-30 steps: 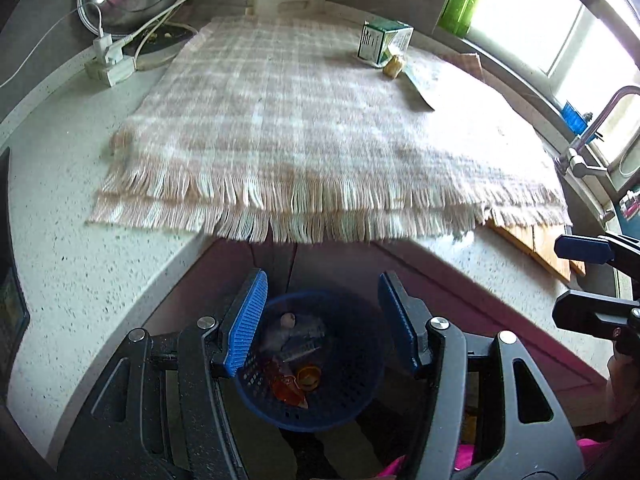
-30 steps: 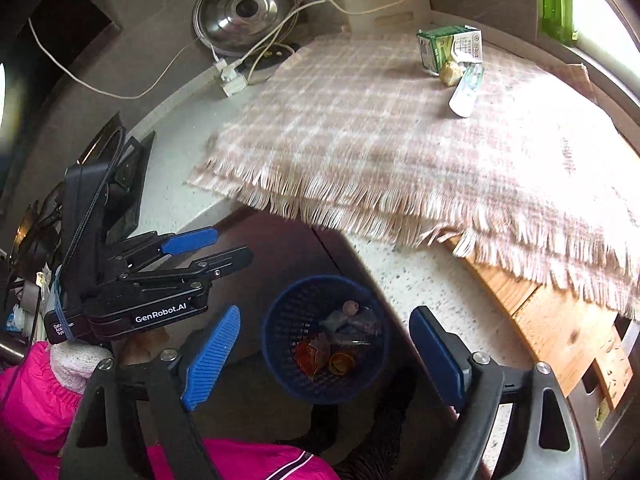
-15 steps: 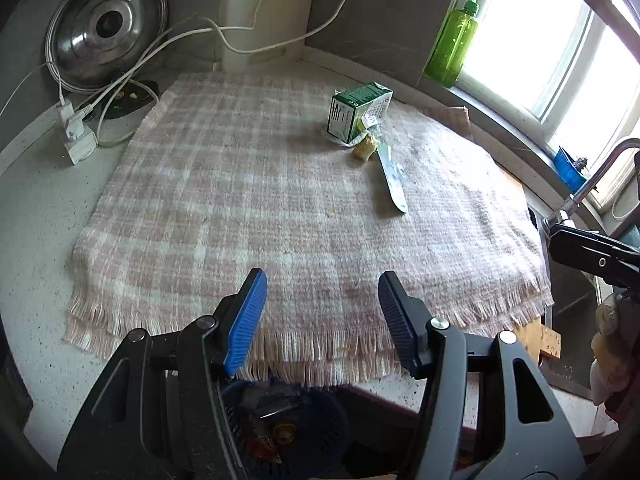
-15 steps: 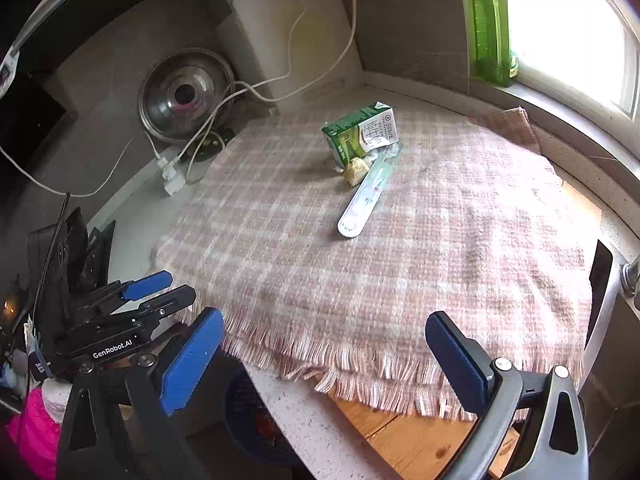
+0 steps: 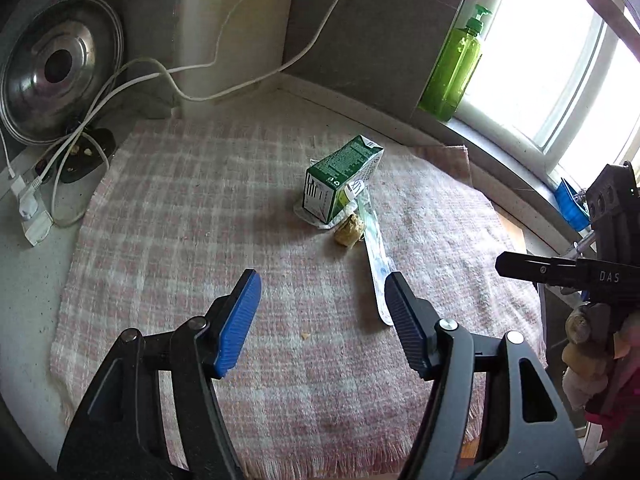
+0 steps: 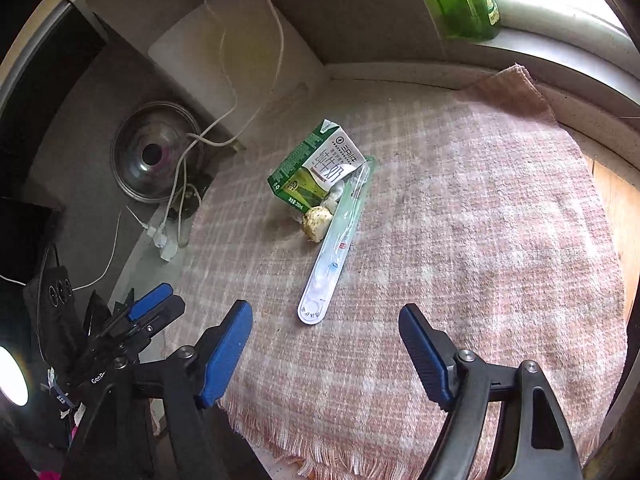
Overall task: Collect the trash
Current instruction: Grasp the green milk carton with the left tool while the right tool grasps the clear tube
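A green milk carton [image 5: 340, 178] [image 6: 316, 172] lies on its side on the pink checked cloth [image 5: 200, 216] [image 6: 460, 220]. A small beige crumpled lump [image 5: 349, 231] [image 6: 317, 222] lies against it. A long clear toothbrush package [image 5: 376, 264] [image 6: 334, 252] stretches from the carton toward me. My left gripper [image 5: 322, 316] is open and empty, above the cloth short of the package. My right gripper [image 6: 326, 350] is open and empty, just before the package's near end. The trash basket is out of view.
A steel pot lid [image 5: 52, 68] [image 6: 154, 152] leans at the back left, with white cables and plugs [image 5: 32, 208] [image 6: 164, 240] beside it. A green soap bottle [image 5: 456, 68] stands on the window sill. A wooden board [image 6: 616, 200] lies under the cloth's right edge.
Both grippers have risen from the blue trash basket below the counter and moved forward over the cloth toward the carton and package. Both stay open and empty.
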The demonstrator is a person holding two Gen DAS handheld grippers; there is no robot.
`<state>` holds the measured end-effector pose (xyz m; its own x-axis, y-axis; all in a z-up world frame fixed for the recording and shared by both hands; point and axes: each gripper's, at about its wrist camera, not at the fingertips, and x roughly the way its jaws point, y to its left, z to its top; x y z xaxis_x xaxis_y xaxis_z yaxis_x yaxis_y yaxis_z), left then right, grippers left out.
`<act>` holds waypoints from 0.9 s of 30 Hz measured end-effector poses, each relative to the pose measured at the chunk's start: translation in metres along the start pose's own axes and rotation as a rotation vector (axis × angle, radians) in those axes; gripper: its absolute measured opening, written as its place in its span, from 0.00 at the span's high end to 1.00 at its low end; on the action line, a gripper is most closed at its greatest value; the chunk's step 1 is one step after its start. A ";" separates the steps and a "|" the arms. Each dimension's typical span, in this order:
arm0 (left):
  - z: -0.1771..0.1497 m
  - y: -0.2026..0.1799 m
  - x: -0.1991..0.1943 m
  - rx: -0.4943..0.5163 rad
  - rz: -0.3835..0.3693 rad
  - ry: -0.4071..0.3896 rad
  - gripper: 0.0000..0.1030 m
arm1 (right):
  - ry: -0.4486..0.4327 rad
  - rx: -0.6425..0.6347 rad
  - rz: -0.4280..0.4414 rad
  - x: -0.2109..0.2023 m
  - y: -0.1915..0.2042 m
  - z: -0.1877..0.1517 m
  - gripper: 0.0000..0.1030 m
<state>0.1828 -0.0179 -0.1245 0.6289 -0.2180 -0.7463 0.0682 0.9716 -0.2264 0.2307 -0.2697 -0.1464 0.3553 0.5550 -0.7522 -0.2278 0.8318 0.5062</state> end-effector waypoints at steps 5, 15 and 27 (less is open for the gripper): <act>0.032 -0.003 0.031 0.042 -0.023 0.036 0.36 | 0.042 0.022 0.020 0.025 -0.012 0.025 0.35; 0.083 -0.010 0.112 0.092 -0.044 0.137 0.28 | 0.114 0.114 0.079 0.066 -0.035 0.056 0.46; 0.095 -0.007 0.162 0.101 -0.046 0.193 0.29 | 0.180 0.256 0.122 0.113 -0.051 0.076 0.53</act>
<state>0.3579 -0.0509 -0.1844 0.4640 -0.2661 -0.8449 0.1768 0.9624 -0.2060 0.3516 -0.2501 -0.2255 0.1681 0.6621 -0.7303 -0.0154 0.7425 0.6696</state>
